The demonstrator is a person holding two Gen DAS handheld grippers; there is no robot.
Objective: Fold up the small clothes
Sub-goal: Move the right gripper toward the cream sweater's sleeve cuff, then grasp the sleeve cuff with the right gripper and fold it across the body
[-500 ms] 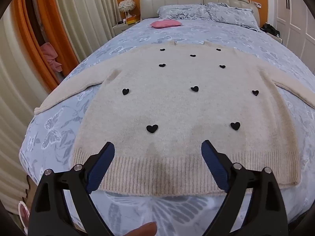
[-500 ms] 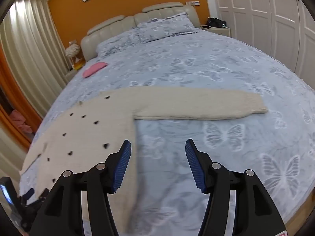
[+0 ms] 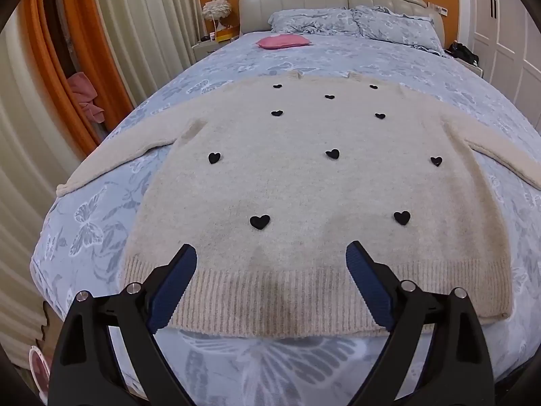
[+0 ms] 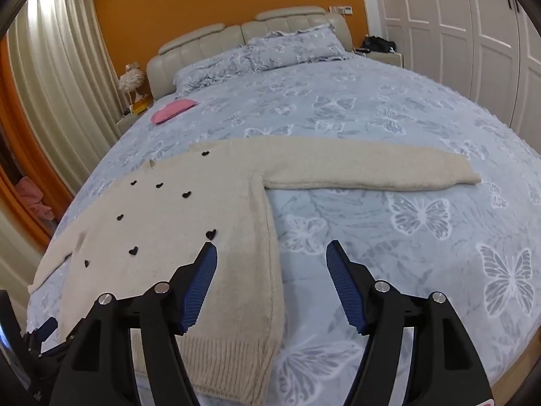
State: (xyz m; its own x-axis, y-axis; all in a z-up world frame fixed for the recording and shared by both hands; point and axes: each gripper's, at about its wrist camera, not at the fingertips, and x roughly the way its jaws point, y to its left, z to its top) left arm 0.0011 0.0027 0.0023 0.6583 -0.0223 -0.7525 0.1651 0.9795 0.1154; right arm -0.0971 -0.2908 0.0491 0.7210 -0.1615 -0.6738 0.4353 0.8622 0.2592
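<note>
A cream sweater point(image 3: 314, 186) with black hearts lies flat on the butterfly-print bed point(image 4: 389, 128), while the left gripper point(image 3: 270, 264) hovers over its near hem and the right gripper point(image 4: 270, 264) above its right edge, both spread wide and empty.

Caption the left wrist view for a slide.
Open left gripper above the ribbed hem of a cream heart-patterned sweater spread flat.
</note>
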